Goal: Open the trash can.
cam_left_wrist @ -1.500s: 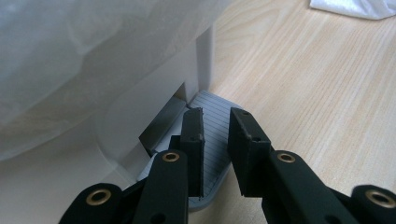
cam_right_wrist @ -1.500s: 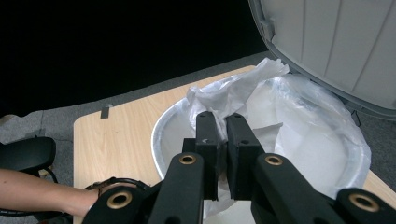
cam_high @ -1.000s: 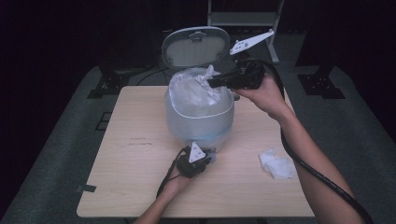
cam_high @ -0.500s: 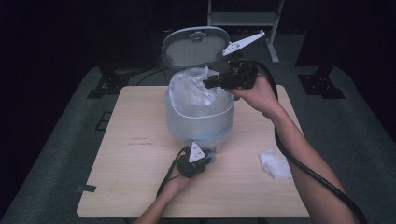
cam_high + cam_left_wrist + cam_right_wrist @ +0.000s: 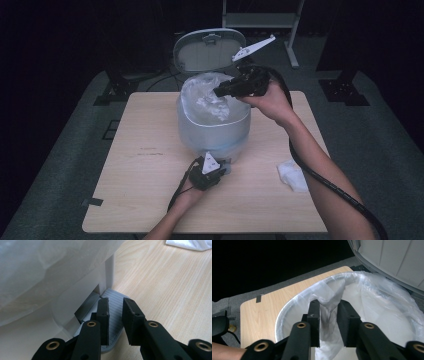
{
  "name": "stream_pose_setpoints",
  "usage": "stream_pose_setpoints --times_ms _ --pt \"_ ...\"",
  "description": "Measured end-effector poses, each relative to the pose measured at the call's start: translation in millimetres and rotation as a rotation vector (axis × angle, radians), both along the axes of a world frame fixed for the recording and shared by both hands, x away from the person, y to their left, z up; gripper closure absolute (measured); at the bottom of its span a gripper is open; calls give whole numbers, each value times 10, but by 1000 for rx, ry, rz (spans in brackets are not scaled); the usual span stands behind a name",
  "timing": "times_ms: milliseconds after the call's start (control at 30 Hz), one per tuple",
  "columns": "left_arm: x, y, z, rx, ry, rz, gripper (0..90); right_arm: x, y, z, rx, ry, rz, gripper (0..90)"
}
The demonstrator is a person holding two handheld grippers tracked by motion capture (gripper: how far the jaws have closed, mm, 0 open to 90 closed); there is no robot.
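Pedal bin [image 5: 214, 131] sits mid surface [image 5: 140, 200], lid [image 5: 207, 49] up. Left gripper [image 5: 117, 315], jaws narrow and empty, presses pedal [image 5: 113, 322]. Right gripper [image 5: 328, 315] has bag liner [image 5: 329, 307] fold between jaws just eased apart. Risks: pedal slips, lid drops on right gripper; liner falls into bin.

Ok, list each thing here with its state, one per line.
Bin: upright on the table, lined.
Lid: open, tipped back.
Pedal: under the left gripper's jaws.
Bag: draped over the rim, a fold between the right gripper's jaws, which have just been opening.
Tissue: crumpled on the table.
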State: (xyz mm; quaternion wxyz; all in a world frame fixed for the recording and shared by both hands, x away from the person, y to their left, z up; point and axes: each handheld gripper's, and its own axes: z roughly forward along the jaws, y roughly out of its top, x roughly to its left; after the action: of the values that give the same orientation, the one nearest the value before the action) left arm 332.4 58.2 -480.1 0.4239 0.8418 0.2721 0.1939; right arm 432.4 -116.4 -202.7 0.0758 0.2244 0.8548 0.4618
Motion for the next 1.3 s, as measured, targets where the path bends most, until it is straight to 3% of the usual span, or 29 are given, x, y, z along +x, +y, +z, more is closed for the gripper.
stream_pose_setpoints --times_ms 267,1300 --pt "-1 0 0 1 0 0 758 -2 -30 -21 -10 16 1 632" --pt "1 -1 -2 -2 -1 0 758 -261 -537 -73 18 -11 -23 621"
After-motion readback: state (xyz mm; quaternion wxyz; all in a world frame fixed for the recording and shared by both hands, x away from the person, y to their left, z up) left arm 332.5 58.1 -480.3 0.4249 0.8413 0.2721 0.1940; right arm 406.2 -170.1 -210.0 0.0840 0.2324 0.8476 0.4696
